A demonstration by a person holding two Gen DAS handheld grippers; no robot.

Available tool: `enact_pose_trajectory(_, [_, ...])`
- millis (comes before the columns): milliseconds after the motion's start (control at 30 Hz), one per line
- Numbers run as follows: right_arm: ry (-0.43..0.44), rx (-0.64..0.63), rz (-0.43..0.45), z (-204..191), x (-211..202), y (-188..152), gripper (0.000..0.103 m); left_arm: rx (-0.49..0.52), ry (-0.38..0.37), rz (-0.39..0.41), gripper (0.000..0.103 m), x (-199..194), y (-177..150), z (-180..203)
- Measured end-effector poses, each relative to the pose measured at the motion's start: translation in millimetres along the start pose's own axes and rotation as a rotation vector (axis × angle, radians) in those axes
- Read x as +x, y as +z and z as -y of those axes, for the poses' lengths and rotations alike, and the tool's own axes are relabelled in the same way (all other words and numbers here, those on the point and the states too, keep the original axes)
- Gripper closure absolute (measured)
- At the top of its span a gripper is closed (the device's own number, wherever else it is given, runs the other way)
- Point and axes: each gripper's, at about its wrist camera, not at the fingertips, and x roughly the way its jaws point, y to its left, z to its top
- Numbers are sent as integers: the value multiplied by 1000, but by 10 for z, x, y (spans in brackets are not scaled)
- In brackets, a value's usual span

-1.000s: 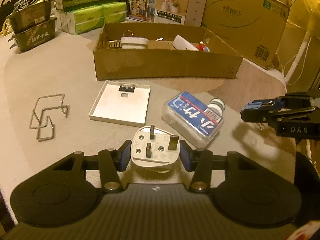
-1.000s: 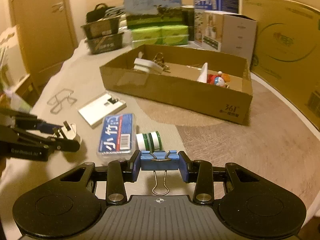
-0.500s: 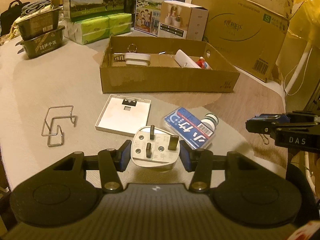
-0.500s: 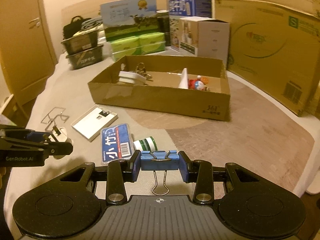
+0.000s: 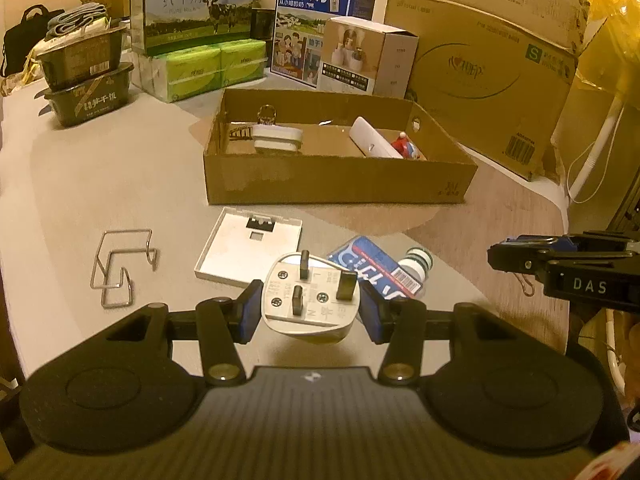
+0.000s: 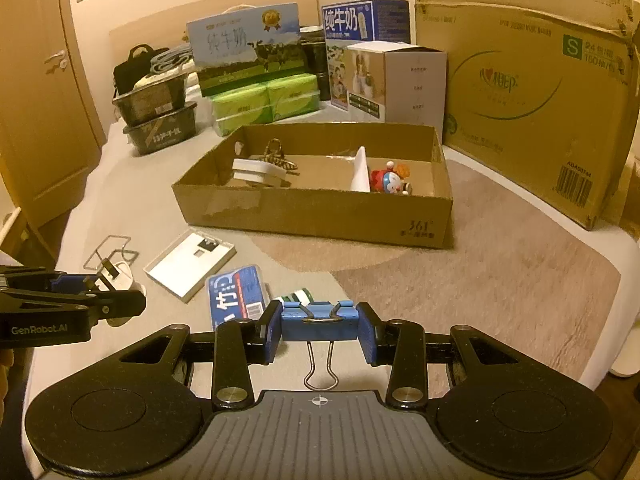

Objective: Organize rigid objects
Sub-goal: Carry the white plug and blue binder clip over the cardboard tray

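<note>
The left gripper [image 5: 310, 308] is clamped on a white three-pin plug [image 5: 310, 300], pins up, held above the table [image 5: 80, 184]. The right gripper [image 6: 319, 330] pinches a blue binder clip [image 6: 319, 322] – its wire handle hangs toward the camera. Both hover short of the open cardboard box [image 6: 320, 216]; a white flat panel [image 5: 248, 248], a blue-labelled plastic case [image 6: 236, 294] and a bent wire rack [image 5: 118, 266] lie on the table before it

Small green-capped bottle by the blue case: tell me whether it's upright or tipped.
Tipped. The bottle lies on its side on the bed, cap end pointing away from the blue case.
</note>
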Motion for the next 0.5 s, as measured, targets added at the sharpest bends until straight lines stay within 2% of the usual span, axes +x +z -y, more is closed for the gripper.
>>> enact_pose_trajectory(500, [-16, 5, 25, 128, 115, 339, 63, 50, -2, 48, 56, 157, 443, 10])
